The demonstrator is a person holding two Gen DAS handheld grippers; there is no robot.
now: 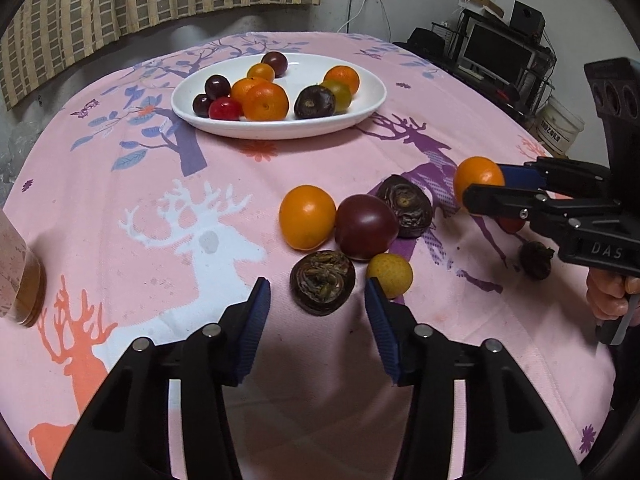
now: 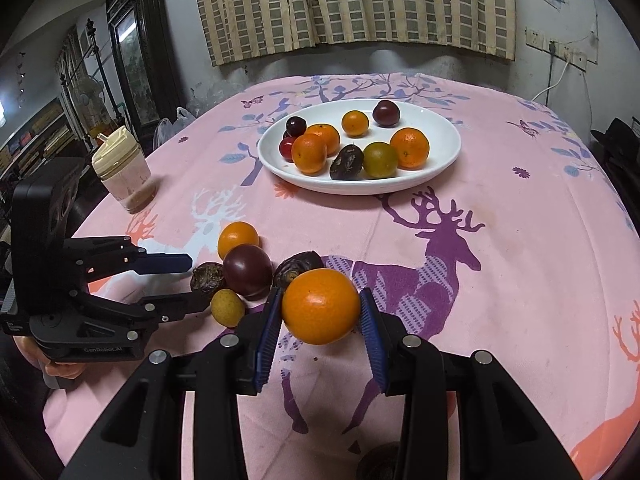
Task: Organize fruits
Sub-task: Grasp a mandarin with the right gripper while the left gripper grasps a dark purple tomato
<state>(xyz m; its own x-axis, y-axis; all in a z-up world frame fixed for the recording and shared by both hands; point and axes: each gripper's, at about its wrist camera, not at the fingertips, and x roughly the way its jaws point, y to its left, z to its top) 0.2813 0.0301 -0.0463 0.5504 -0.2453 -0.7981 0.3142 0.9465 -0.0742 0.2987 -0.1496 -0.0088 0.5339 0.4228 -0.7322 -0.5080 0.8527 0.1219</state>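
Gripping the orange fruit between both blue pads just above the tabletop, the right claw is best carried level to the white plate and lowered into a bare spot, while the left claw is held wide open, empty, near the loose fruits.

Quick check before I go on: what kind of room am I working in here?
Most likely a lived-in home room, not a lab: a table under a pink deer-print tablecloth, checked curtains on the wall behind, and a monitor on a cluttered desk to one side.
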